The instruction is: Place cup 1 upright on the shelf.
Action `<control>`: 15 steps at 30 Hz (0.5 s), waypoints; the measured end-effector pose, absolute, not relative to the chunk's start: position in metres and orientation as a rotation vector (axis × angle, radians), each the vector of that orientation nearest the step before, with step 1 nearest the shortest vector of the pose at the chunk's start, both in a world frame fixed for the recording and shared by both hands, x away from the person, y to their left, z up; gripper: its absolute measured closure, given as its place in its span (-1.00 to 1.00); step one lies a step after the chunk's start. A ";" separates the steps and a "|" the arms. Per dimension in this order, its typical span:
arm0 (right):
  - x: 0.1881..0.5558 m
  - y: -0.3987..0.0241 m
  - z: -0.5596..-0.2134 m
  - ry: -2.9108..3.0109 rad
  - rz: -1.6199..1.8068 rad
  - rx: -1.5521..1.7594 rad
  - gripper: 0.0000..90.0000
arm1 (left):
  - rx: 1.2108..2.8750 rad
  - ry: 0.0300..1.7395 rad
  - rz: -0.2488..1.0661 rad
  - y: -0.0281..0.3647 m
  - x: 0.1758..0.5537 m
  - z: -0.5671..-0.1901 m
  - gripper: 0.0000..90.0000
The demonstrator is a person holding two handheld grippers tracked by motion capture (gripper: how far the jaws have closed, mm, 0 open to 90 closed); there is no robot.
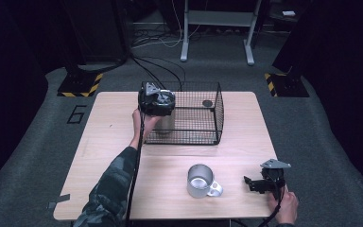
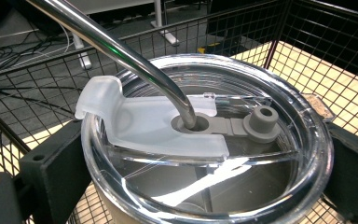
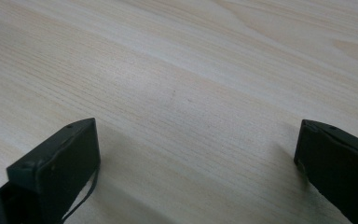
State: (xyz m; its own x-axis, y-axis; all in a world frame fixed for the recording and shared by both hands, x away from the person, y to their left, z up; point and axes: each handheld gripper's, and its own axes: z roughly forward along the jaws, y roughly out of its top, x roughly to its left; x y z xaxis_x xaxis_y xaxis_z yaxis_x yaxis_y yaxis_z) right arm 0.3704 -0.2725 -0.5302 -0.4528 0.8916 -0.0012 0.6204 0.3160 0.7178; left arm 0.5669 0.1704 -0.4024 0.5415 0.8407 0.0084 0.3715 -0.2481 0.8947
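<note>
A steel tumbler [image 1: 164, 124] with a clear lid [image 2: 242, 186] and a bent metal straw [image 2: 121, 51] is inside the black wire basket [image 1: 217, 113], at its left end. My left gripper [image 1: 157, 105] comes down on it from above. In the left gripper view my left gripper [image 2: 200, 170] is shut on the tumbler, one jaw on each side just under the lid. A metal mug [image 1: 201, 180] with a handle stands on the wooden table [image 1: 113, 142] near the front. My right gripper [image 1: 251, 183] lies to the mug's right, open. The right gripper [image 3: 196, 140] has only bare wood between its jaws.
A small dark round thing [image 1: 207, 103] lies on the basket floor at its far right. Mesh walls [image 2: 37, 93] stand close around the tumbler. Beyond the table are cables [image 1: 160, 66] and a metal stand [image 1: 217, 28] on the grey floor.
</note>
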 end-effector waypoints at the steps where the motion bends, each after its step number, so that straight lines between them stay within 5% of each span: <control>1: 0.370 -0.273 -0.530 2.190 0.925 1.342 -1.00 | 1.839 1.001 0.628 0.170 0.567 -0.403 -0.91; 15: 0.370 -0.273 -0.530 2.191 0.924 1.340 -1.00 | 1.864 1.004 0.623 0.169 0.568 -0.406 -0.91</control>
